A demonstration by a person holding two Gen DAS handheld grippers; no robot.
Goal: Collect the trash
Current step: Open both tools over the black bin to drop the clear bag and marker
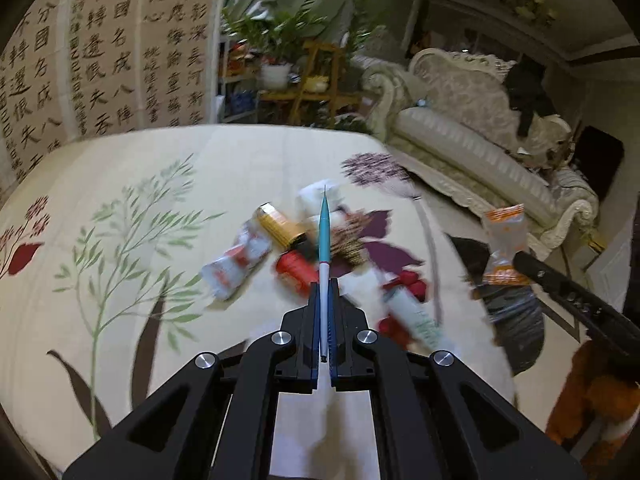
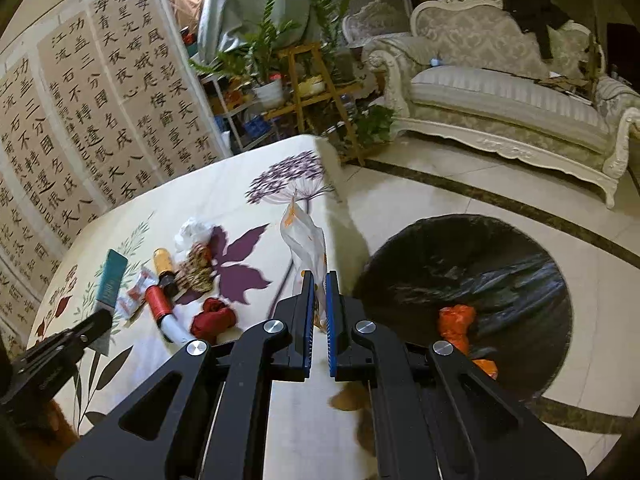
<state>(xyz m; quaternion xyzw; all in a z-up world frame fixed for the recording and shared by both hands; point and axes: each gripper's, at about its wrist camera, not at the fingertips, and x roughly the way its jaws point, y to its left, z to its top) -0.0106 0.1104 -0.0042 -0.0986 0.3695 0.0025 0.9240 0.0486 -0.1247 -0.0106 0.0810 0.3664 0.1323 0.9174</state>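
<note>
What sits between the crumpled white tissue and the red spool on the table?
A brown patterned wrapper lies between tissue and spool, right-wrist view.

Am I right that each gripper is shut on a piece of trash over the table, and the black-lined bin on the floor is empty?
Not quite: the bin already holds orange trash, as the right wrist view shows. The left gripper grips a flat teal packet; the right gripper grips an orange-and-white wrapper.

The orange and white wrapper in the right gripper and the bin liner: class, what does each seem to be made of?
Orange and white wrapper: thin plastic film, probably, as it is crinkled, glossy and partly see-through. It is pinched in the right gripper.
Bin liner: thin black plastic, judging by its shiny wrinkles and folds.
</note>
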